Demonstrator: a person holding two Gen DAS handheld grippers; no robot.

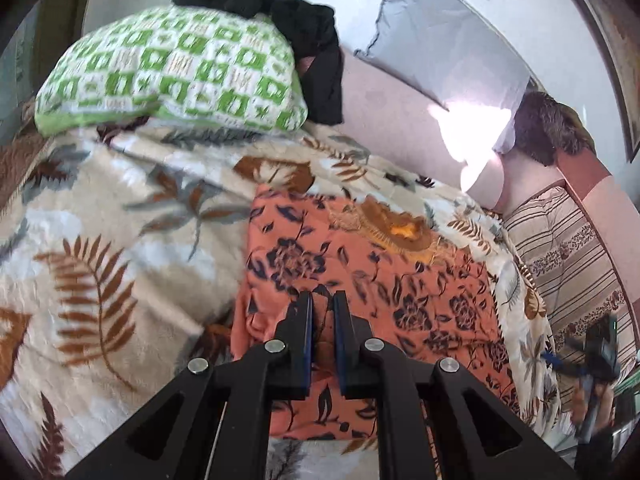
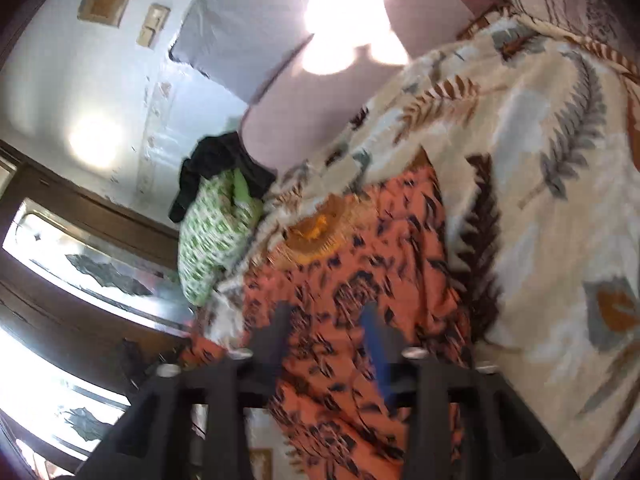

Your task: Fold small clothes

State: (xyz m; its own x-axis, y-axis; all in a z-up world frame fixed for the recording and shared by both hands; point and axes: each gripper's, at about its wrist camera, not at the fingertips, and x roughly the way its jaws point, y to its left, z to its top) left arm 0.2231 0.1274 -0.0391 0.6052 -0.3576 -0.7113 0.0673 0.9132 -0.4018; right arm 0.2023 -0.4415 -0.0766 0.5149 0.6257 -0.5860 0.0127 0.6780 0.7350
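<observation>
An orange garment with a dark floral print (image 1: 372, 280) lies flat on the leaf-patterned blanket (image 1: 120, 240), a gold embroidered neckline (image 1: 400, 228) at its far end. My left gripper (image 1: 323, 300) hovers over the garment's near left part, its jaws a narrow gap apart with nothing visibly between them. In the blurred right wrist view the same garment (image 2: 360, 280) lies under my right gripper (image 2: 328, 312), whose fingers stand wide apart over the cloth. My right gripper also shows, blurred, at the right edge of the left wrist view (image 1: 596, 356).
A green-and-white checked pillow (image 1: 172, 72) with a black garment (image 1: 304, 20) draped on it lies at the head of the bed. A grey pillow (image 1: 444, 32) leans on the wall. A striped mattress edge (image 1: 568, 248) runs on the right. A window (image 2: 80, 280) is beside the bed.
</observation>
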